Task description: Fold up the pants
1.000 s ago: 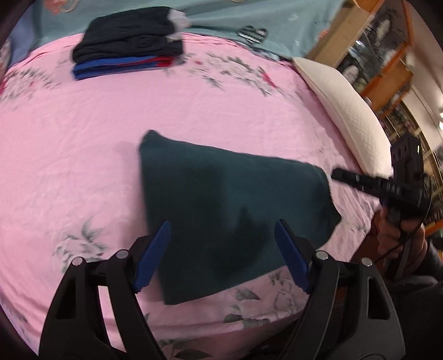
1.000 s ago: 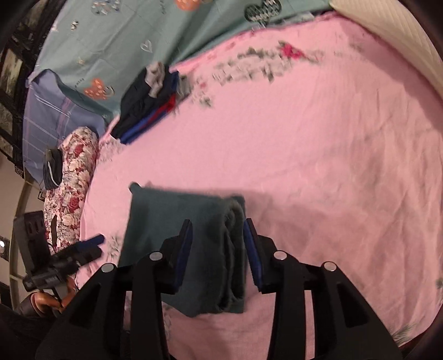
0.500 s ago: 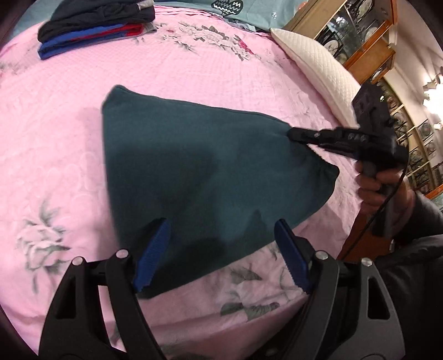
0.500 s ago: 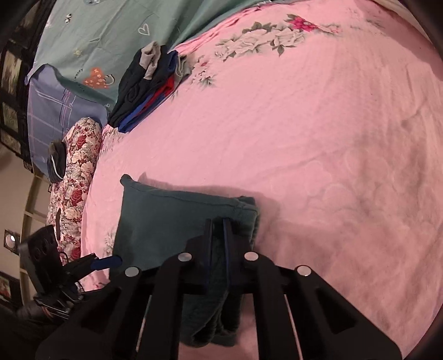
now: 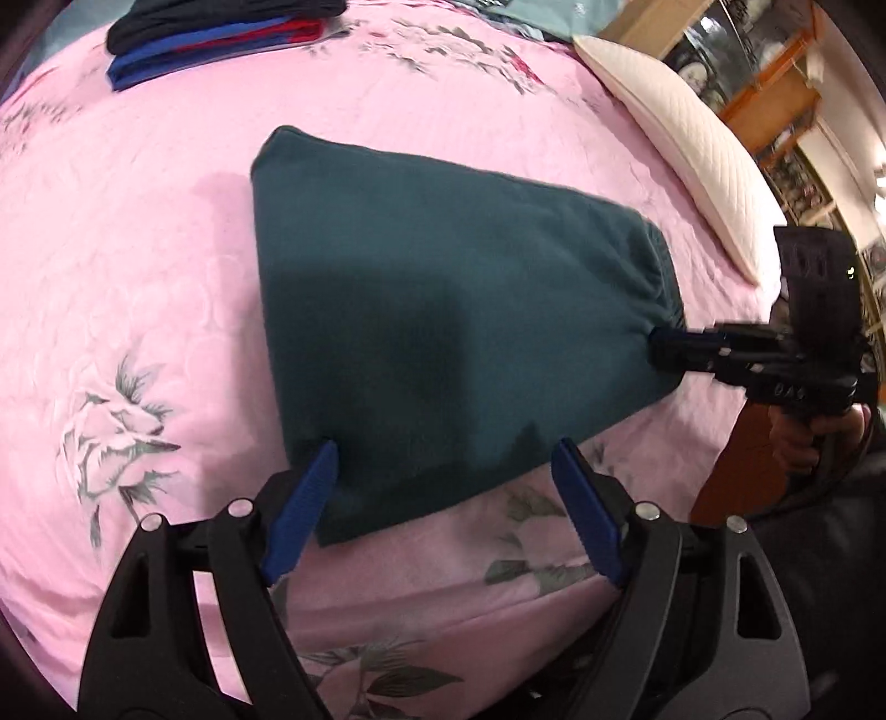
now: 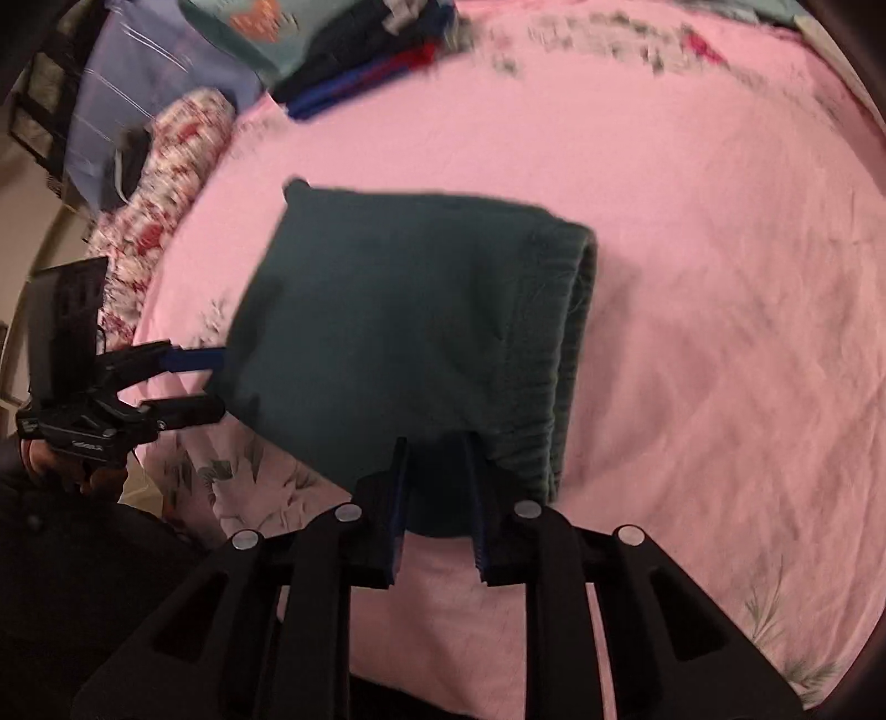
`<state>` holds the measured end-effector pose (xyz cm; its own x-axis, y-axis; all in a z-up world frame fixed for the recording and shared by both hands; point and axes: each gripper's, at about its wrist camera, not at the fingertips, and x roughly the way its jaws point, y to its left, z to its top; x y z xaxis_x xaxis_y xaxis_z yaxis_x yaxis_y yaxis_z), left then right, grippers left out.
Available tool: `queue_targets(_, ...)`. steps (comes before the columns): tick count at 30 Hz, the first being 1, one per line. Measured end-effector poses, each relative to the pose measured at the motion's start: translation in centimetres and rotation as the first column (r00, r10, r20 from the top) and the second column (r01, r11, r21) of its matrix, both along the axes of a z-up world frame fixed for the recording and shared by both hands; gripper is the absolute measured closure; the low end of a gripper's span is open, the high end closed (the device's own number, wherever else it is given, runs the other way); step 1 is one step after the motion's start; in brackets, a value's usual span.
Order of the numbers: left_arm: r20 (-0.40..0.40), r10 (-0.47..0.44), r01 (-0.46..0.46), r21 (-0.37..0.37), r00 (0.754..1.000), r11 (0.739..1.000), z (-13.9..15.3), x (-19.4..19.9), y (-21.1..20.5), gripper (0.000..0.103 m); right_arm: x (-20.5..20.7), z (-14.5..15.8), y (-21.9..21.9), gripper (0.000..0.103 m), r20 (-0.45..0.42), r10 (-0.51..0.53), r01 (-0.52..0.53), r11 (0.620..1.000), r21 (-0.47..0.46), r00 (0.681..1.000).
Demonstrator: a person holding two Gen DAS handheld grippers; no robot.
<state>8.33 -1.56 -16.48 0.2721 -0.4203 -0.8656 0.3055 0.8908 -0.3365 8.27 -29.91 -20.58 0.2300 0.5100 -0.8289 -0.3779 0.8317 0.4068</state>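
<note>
on a pink floral bedspread (image 5: pixel 138 266), folded teal pants (image 5: pixel 443 310) are pinched by the right gripper (image 6: pixel 437 487), its jaws just reopened slightly; the left gripper (image 5: pixel 443 498) is held spread wide, grasping nothing.

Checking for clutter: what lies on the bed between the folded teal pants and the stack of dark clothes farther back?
Only bare pink floral bedsheet separates the teal pants from the clothes stack, as the left wrist view shows.

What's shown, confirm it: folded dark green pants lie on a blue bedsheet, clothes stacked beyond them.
Wrong: the bedsheet is pink, not blue, as the left wrist view shows. The folded dark green pants lie on it, a clothes stack beyond them.
</note>
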Motion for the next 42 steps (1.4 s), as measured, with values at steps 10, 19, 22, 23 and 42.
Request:
queue_targets(10, 0.099, -0.012, 0.009, 0.031, 0.995, 0.999, 3.3, 0.7, 0.1, 0.021, 1.0, 3.0, 0.8, 0.072, -0.024, -0.003, 0.002, 0.999, -0.032, 1.0)
queue_targets(19, 0.145, 0.047, -0.046, -0.014, 0.988, 0.999, 3.0, 7.5, -0.9, 0.018, 4.1, 4.5, 2.3, 0.07, 0.077, -0.038, 0.042, 0.998, -0.043, 0.996)
queue_targets(22, 0.119, 0.064, -0.069, 0.043, 0.991, 0.997, 1.2, 8.9, -1.3, 0.018, 5.3, 3.7, 2.4, 0.07, 0.067, -0.063, 0.066, 0.997, -0.049, 0.996)
queue_targets(23, 0.11, 0.067, -0.074, 0.056, 0.992, 0.996, 0.8, 9.2, -1.2, 0.018, 5.6, 3.2, 2.3, 0.07, 0.06, -0.074, 0.077, 0.996, -0.052, 0.995)
queue_targets(42, 0.08, 0.252, -0.248, -0.05, 0.964, 0.967, 2.4, 8.8, 3.6, 0.015, 7.0, 2.7, 0.1, 0.072, -0.021, -0.112, 0.113, 0.993, 0.046, 0.993)
